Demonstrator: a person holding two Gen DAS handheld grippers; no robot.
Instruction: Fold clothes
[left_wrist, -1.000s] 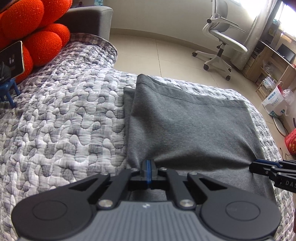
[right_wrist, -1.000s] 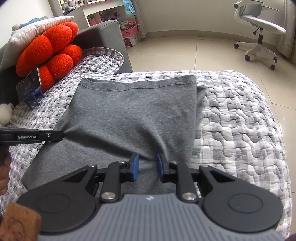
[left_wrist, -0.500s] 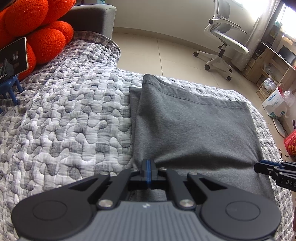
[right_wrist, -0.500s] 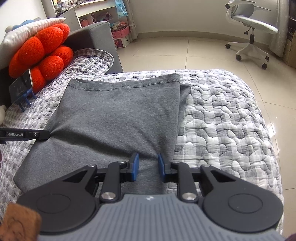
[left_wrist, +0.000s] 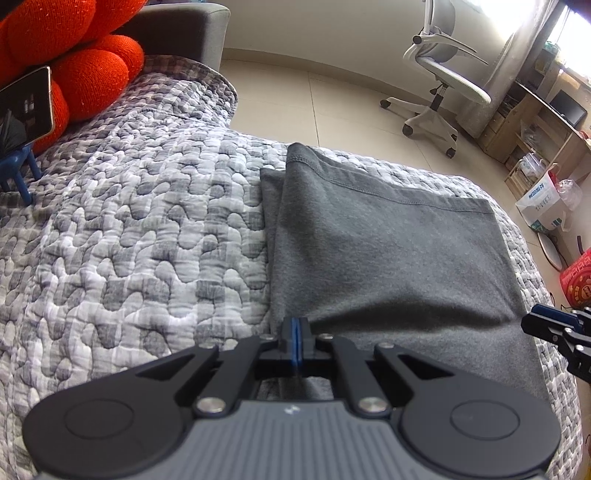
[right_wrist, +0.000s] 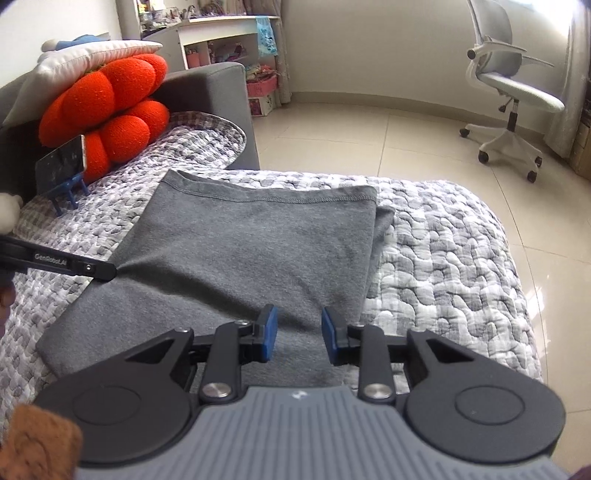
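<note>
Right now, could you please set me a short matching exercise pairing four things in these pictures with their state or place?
Things:
1. left gripper
2. right gripper
3. phone
4. office chair

States or places:
A. open above the grey garment
B. on the tiled floor
C. shut on the garment's edge
D. propped on a blue stand before the red cushion

Pairs: 1-C, 2-A, 3-D, 4-B

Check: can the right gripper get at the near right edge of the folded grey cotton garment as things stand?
Probably yes. The right gripper hangs open right over the folded grey cotton garment, with nothing between its blue pads and the cloth. The left gripper pinches the opposite edge, clear of that path.
</note>
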